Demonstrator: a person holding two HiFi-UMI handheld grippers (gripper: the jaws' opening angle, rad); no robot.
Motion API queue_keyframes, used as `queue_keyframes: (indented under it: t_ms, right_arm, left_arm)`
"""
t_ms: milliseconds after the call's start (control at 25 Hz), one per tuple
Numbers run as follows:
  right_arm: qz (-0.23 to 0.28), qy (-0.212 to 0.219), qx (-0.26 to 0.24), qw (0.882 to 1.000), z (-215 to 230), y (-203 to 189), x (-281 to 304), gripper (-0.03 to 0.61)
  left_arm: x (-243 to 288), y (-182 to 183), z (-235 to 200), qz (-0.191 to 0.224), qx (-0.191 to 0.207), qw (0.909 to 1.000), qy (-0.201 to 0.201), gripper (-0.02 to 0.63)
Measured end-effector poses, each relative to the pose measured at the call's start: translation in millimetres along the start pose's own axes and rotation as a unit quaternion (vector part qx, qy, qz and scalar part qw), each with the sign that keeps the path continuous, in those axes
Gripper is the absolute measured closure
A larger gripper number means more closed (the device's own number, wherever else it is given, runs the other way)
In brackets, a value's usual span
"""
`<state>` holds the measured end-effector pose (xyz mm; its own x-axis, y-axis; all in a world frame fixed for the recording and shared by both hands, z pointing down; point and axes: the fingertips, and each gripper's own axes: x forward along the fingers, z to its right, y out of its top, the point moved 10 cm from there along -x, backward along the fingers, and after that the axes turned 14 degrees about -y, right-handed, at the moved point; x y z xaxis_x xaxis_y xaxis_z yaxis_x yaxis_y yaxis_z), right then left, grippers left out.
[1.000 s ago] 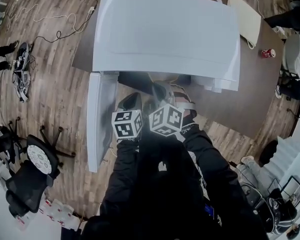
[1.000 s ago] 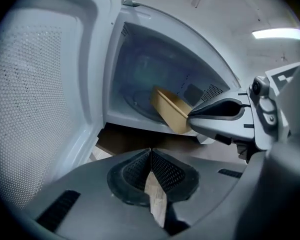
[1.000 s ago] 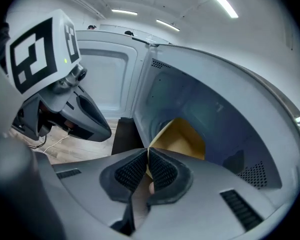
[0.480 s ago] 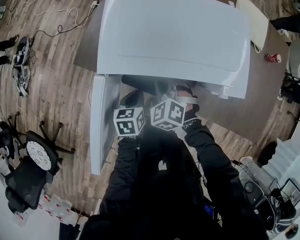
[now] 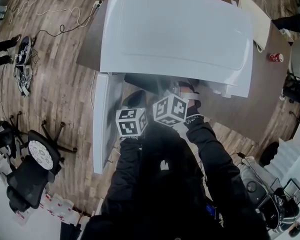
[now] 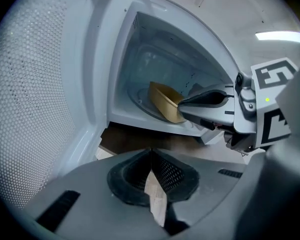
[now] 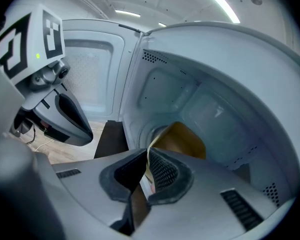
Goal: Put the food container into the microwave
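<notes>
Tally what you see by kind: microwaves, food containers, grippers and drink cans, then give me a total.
microwave: 1
food container: 1
grippers: 2 (left gripper, right gripper)
red can: 1
Total: 5

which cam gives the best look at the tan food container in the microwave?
Left gripper view: the tan food container shows side-on inside the white microwave, only its right edge covered by the right gripper. Right gripper view shows its inside, the lower part behind that gripper's fingers. Head view: hidden under the microwave's top.
</notes>
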<state>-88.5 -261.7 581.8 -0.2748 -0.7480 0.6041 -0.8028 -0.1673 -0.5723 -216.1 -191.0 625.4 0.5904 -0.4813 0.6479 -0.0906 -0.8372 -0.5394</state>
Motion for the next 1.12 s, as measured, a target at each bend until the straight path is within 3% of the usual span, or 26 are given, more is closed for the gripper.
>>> queue_keyframes:
  t_ms: [200, 440, 640, 1120]
  right_arm:
    - [0.006, 0.002, 0.025, 1.0, -2.6, -3.0, -7.1, 0.479]
    - [0.017, -0.013, 0.049, 0.999, 2.0, -2.9, -31.3, 0.477]
    - [0.021, -0.034, 0.102, 0.994, 5.4, -1.6, -67.8, 0.51]
    - [0.049, -0.112, 0.243, 0.962, 32.6, -7.0, -170.6, 0.554]
  left_arm:
    - [-4.4, -6.3, 3.5, 0.0, 0.001, 1.0, -0.002, 0.578]
    - [-13.3, -8.2, 15.0, 0.006, 0.009, 0.9999, -0.007, 0.579]
    - [-28.2, -11.9, 31.3, 0.018, 0.021, 0.9995, -0.015, 0.58]
    - [-59.2, -4.2, 106.0, 0.061, 0.084, 0.9939, -0.036, 0.579]
